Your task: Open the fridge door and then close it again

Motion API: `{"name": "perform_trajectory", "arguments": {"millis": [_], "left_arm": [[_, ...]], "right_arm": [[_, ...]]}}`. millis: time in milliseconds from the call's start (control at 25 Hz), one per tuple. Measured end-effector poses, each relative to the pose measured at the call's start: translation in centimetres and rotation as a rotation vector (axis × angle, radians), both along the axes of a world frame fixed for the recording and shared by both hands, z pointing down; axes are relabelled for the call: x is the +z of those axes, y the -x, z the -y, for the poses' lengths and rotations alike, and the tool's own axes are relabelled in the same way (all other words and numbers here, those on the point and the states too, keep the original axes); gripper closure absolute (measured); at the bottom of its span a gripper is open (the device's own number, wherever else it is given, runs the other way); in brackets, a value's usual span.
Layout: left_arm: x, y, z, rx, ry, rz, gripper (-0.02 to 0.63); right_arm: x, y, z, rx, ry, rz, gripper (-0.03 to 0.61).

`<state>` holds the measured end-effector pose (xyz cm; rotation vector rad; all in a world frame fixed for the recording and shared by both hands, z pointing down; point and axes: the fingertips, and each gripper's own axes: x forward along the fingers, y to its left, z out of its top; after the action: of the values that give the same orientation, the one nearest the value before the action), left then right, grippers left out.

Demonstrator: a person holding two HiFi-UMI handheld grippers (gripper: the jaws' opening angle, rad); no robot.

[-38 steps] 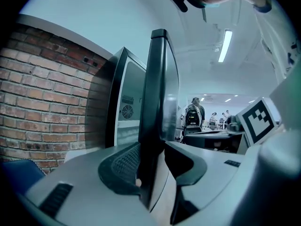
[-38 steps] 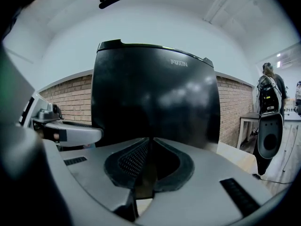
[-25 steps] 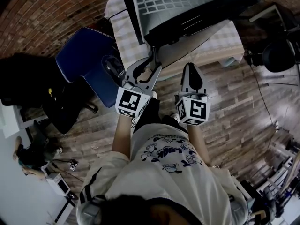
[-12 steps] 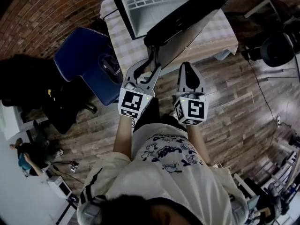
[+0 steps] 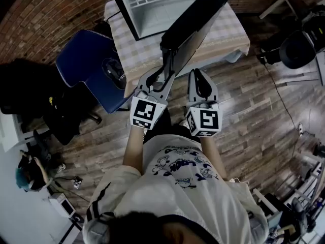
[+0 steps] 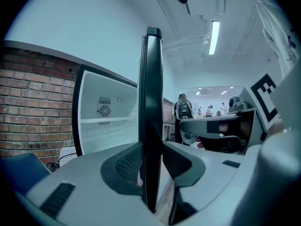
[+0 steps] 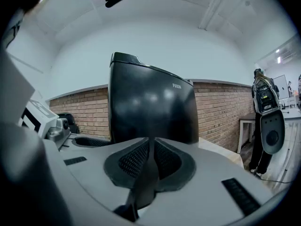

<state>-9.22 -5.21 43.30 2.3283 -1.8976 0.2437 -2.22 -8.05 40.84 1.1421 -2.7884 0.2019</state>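
Fridge: stands on the cloth-covered worktop at 12 o'clock of our head view, its white inside showing. Fridge door: swung open, its top edge running from 1 o'clock down to 7 o'clock, its free edge pointing towards us. In the left gripper view that edge stands upright, 12 to 6. Left tongs: jaws just closing, pads pressed on either side of the door edge. Right tongs: jaws together, empty, at 3 o'clock of the left, facing the door's black outer face. Blue chair: at 9 o'clock of the worktop.
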Motion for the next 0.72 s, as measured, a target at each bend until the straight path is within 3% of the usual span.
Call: {"name": "perform_trajectory", "arguments": {"millis": [720], "left_arm": [[0.0, -9.8, -1.4, 0.098, -0.014, 0.02, 0.486]], "right_arm": [[-0.8, -6.8, -3.5, -0.031, -0.003, 0.003, 0.534]]}}
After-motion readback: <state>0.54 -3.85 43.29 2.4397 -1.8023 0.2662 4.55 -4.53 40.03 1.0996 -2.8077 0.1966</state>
